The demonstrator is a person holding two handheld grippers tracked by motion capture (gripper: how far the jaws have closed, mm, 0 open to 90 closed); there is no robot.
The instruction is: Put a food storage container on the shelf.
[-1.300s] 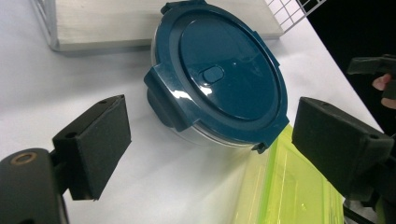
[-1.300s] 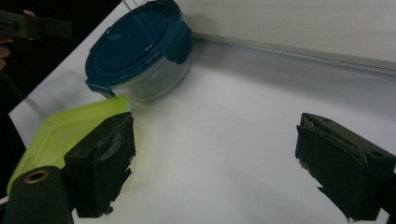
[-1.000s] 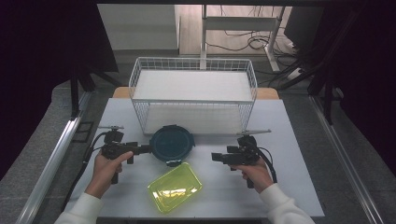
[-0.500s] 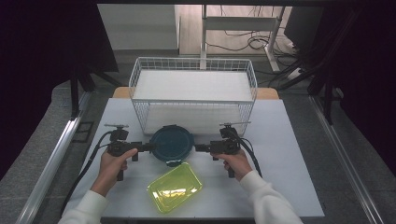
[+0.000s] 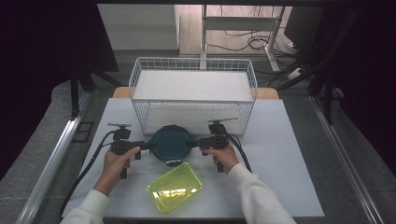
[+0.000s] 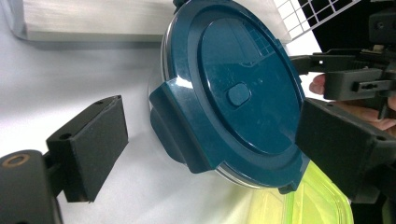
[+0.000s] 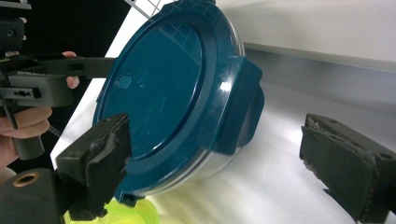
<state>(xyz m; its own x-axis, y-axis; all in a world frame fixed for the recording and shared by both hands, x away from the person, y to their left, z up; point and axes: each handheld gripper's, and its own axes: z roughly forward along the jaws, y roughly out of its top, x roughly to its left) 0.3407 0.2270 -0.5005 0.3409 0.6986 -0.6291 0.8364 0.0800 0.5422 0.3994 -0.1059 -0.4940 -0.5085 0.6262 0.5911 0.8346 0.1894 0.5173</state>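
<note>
A round clear container with a dark teal clip-on lid (image 5: 171, 143) rests on the white table, just in front of the wire basket. My left gripper (image 5: 145, 146) is at its left edge and my right gripper (image 5: 194, 143) at its right edge, facing each other. In the left gripper view, the lid (image 6: 238, 88) has one latch tab lying between the wide-apart jaws of my left gripper (image 6: 215, 119). In the right gripper view, the opposite latch of the lid (image 7: 163, 84) lies inside the spread jaws of my right gripper (image 7: 217, 126). Neither pair of jaws is closed on it.
A white wire basket (image 5: 194, 88) stands right behind the container. A translucent yellow-green tray (image 5: 175, 186) lies in front of it, near the table's front edge. Black cables trail from both grippers. There is bare table (image 5: 285, 154) to the right.
My right gripper has moved left across the table to the container's right edge. The left gripper has edged right to its left edge. The container and the tray have stayed put.
</note>
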